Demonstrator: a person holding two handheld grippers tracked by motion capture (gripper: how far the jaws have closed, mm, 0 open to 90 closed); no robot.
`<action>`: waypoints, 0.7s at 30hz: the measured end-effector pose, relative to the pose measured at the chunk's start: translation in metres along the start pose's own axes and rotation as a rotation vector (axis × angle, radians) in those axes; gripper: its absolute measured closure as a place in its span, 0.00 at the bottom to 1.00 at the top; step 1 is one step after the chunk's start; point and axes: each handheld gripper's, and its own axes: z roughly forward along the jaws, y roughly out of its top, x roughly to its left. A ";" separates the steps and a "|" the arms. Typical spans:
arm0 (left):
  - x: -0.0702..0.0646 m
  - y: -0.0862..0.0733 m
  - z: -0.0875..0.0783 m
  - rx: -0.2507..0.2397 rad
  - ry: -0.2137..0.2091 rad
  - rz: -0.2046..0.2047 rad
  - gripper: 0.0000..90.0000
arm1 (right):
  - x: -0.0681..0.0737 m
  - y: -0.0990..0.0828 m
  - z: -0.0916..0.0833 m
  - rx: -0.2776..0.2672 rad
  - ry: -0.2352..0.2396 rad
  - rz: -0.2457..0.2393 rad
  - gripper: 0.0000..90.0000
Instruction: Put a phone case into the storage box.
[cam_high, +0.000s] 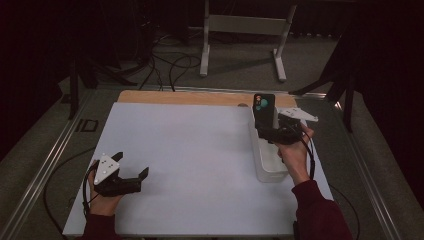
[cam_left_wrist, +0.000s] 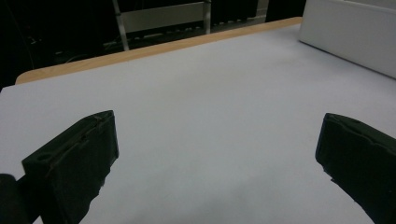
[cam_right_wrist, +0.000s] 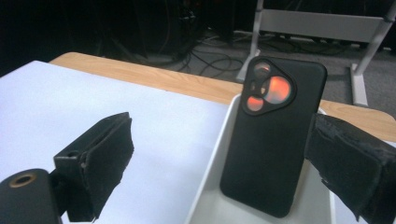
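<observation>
A black phone (cam_high: 263, 107) stands upright in a white tray (cam_high: 270, 172) at the right side of the table, its camera lenses facing me. In the right gripper view the phone (cam_right_wrist: 273, 135) rests its bottom edge in the tray (cam_right_wrist: 210, 177). My right gripper (cam_high: 268, 131) is open around it: the right jaw is at the phone's edge and the left jaw stands well apart. My left gripper (cam_high: 133, 163) is open near the table's front left, low over the white mat (cam_left_wrist: 201, 93), with nothing between its jaws (cam_left_wrist: 219, 126).
The white mat (cam_high: 200, 150) covers most of the wooden table (cam_high: 190, 97). Beyond the far edge a grey metal stand (cam_high: 240, 25) and loose cables (cam_high: 170, 65) lie on the floor. Metal rails run along both sides of the table.
</observation>
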 end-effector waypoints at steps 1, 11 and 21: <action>0.000 0.000 0.000 0.001 0.000 0.001 0.00 | 0.001 -0.001 -0.003 -0.001 0.008 -0.001 0.08; 0.001 0.001 -0.001 -0.004 0.004 -0.003 0.00 | 0.009 -0.016 -0.030 -0.041 0.064 0.035 0.08; 0.000 0.002 0.000 -0.004 0.002 0.002 0.00 | 0.016 -0.043 -0.054 -0.089 0.079 0.047 0.08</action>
